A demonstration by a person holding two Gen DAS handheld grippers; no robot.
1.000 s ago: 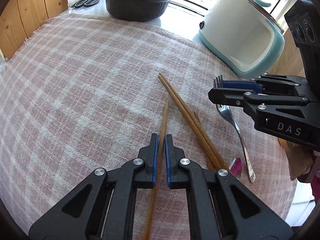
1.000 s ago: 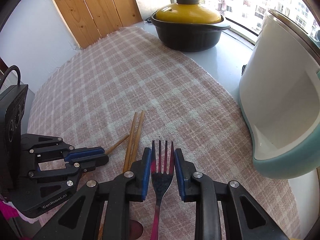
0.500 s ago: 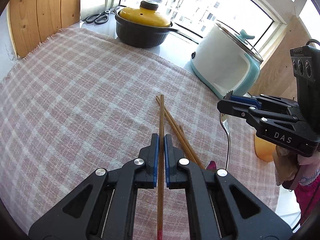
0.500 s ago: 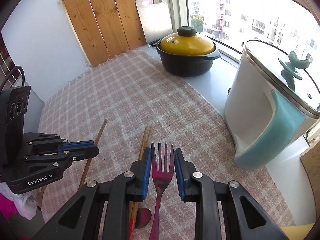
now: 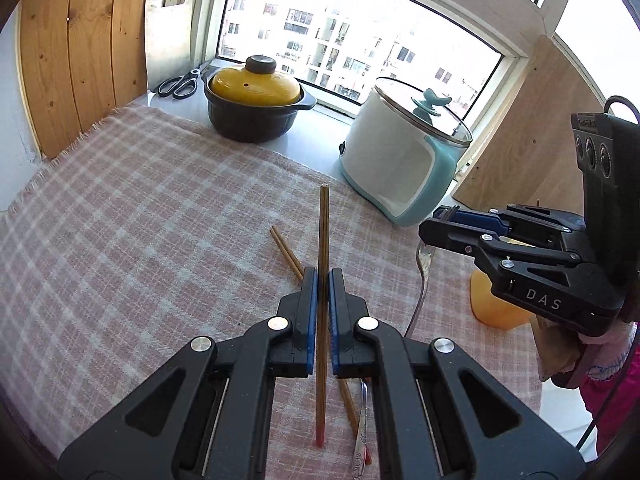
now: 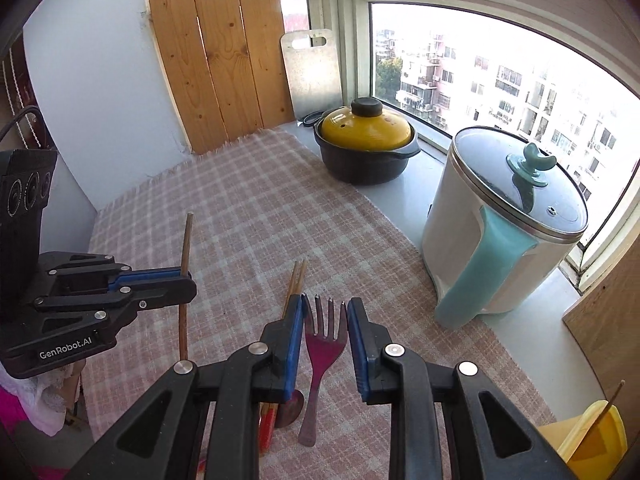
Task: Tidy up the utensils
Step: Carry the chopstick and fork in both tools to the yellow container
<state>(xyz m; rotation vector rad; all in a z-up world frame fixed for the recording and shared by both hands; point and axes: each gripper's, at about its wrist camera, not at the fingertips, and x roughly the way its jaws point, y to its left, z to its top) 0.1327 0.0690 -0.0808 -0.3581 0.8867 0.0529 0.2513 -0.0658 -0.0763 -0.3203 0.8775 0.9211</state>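
The left gripper [image 5: 322,276] is clamping 1 chopstick [image 5: 323,232] in closed jaws; the right gripper [image 6: 325,312] is pinching the fork [image 6: 323,344], both lifted for sorting, yellow holder [image 6: 592,432] at 4 o'clock.

You have three wooden chopsticks: one [image 5: 322,240] clamped in your left gripper [image 5: 323,276], and two [image 6: 294,287] lying side by side on the checked cloth [image 6: 248,208]. There is one fork [image 6: 323,344], between the fingers of your right gripper [image 6: 325,312], and one spoon [image 6: 291,409] on the cloth beside the pair. Beyond the cloth stand two lidded pots: one yellow-lidded [image 6: 366,146], one white and teal [image 6: 500,236]. One pair of scissors [image 5: 180,84] lies left of the yellow-lidded pot.
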